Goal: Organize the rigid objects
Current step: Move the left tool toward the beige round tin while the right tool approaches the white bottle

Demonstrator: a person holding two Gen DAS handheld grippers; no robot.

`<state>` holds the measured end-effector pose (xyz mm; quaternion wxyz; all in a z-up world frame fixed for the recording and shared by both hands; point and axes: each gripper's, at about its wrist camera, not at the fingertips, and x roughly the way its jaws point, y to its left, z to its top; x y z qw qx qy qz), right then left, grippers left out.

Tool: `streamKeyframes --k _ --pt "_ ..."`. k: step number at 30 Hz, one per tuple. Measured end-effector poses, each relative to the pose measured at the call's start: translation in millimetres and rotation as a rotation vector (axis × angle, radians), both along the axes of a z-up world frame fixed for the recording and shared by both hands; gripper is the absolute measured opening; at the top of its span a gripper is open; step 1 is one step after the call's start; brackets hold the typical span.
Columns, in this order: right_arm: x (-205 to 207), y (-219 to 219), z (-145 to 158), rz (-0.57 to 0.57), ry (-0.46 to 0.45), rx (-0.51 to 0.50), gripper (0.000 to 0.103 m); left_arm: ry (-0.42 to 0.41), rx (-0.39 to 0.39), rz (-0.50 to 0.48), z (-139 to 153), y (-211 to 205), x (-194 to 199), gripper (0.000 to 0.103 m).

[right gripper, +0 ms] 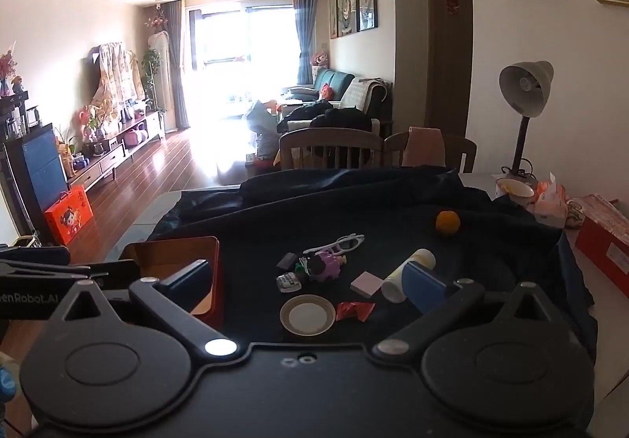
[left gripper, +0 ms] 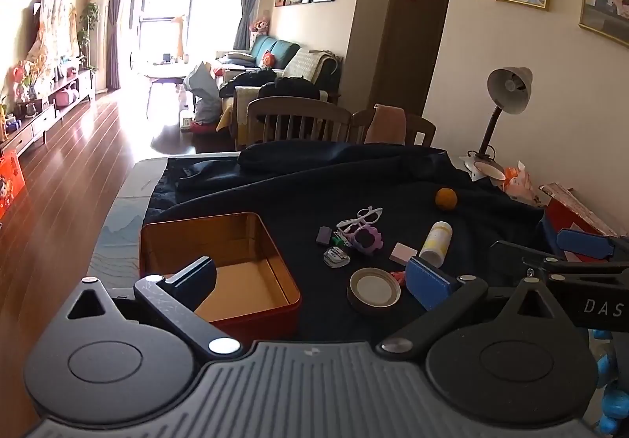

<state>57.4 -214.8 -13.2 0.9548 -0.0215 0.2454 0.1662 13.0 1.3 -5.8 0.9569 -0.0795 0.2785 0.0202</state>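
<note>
both sets of tongs are held spread wide and empty above the near edge of the counter, which is draped in a dark cloth (left gripper: 393,178). the left tongs (left gripper: 310,280) are aimed over the open red tin (left gripper: 251,304), its gold inside bare, while the right tongs (right gripper: 306,288) face the scatter of small things to the tin's right. nearest lies a round lid (right gripper: 307,315) with a red wrapper (right gripper: 355,310) just beside it; further back are a pink block (right gripper: 366,283), a toppled white bottle (right gripper: 407,275), a purple toy (right gripper: 326,265), white sunglasses (right gripper: 340,243), a small dark block (right gripper: 287,260) and, well apart at the rear, an orange (right gripper: 447,222). nothing has been placed in the tin yet, so the step in hand is judged to be the first pick. it would be done well if the nearest, flattest piece were left for later and a blocky one — the pink block, say — were approached from above with a pad on each side, square to its edges. the bottle is likely to roll if nudged, so it should be pinched across its body, not its end. the cloth's folds could snag a low pad — the descent should be stopped just short of it.
</note>
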Motion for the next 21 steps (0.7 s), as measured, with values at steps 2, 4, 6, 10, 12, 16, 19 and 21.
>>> streamKeyframes --k 2,4,6,10,12,16,19,21 --pt "0 3 0 0.007 -0.001 -0.004 0.103 -0.006 -0.008 0.007 -2 6 -5 0.103" --pt "0 5 0 0.018 -0.003 -0.007 0.103 -0.002 -0.005 0.008 -1 7 -5 0.103" --pt "0 7 0 0.029 -0.005 -0.010 0.103 -0.001 -0.002 0.007 -1 8 -5 0.103" --pt "1 9 -1 0.039 -0.006 -0.012 0.103 0.006 0.002 0.009 -4 8 -3 0.103" --pt "1 9 -1 0.041 -0.007 -0.010 0.103 0.009 -0.001 0.009 -4 9 -2 0.103" --pt "2 10 0 0.041 -0.008 -0.009 0.103 0.013 -0.003 0.005 -4 9 -1 0.103" --pt "3 12 1 0.043 -0.012 -0.010 0.103 0.017 -0.005 0.003 -4 11 1 0.103" --pt "5 13 2 0.045 -0.013 -0.010 0.103 0.016 -0.003 0.003 -5 11 1 0.103"
